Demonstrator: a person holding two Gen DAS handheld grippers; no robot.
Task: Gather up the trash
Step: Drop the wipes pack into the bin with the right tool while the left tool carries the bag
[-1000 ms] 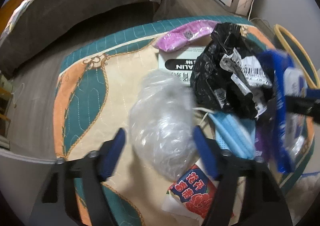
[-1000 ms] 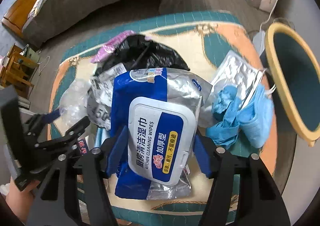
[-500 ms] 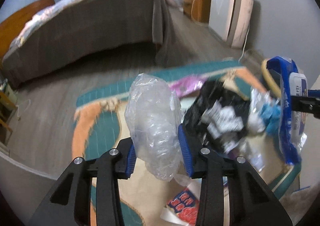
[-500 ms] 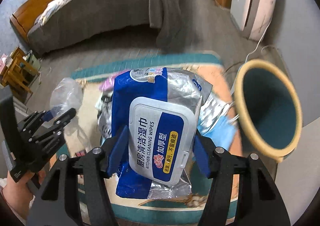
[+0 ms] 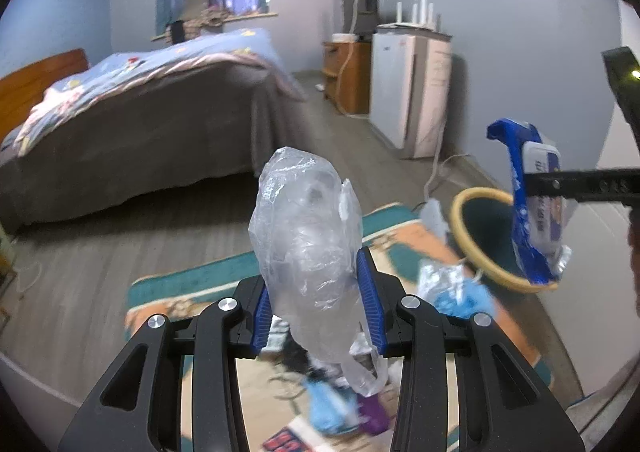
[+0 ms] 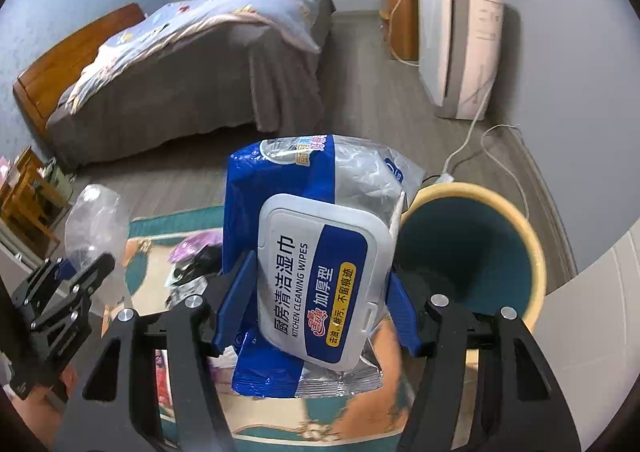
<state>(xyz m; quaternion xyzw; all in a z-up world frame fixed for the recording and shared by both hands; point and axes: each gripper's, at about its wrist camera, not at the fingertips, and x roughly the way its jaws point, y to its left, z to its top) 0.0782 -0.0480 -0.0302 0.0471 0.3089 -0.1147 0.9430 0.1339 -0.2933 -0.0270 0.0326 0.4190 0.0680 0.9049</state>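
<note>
My left gripper (image 5: 316,304) is shut on a crumpled clear plastic bag (image 5: 308,248) and holds it in the air above the rug. My right gripper (image 6: 320,304) is shut on a blue and silver wet-wipes pack (image 6: 316,264), also lifted. The pack shows at the right of the left wrist view (image 5: 532,203), beside the yellow-rimmed teal bin (image 5: 480,236). In the right wrist view the bin (image 6: 532,244) stands just right of the pack, and the clear bag (image 6: 94,223) shows at the left in the left gripper (image 6: 76,284).
More trash lies on the patterned rug (image 5: 192,284): blue masks (image 5: 460,300), a silver wrapper (image 5: 436,276), black plastic (image 6: 196,268) and a purple wrapper (image 6: 196,244). A bed (image 5: 132,119) stands behind, a white appliance (image 5: 408,87) and a cable (image 6: 476,143) at the right.
Both grippers have risen and tilted up from the rug. The left closed on the clear bag and lifted it. The right carried the wipes pack toward the bin.
</note>
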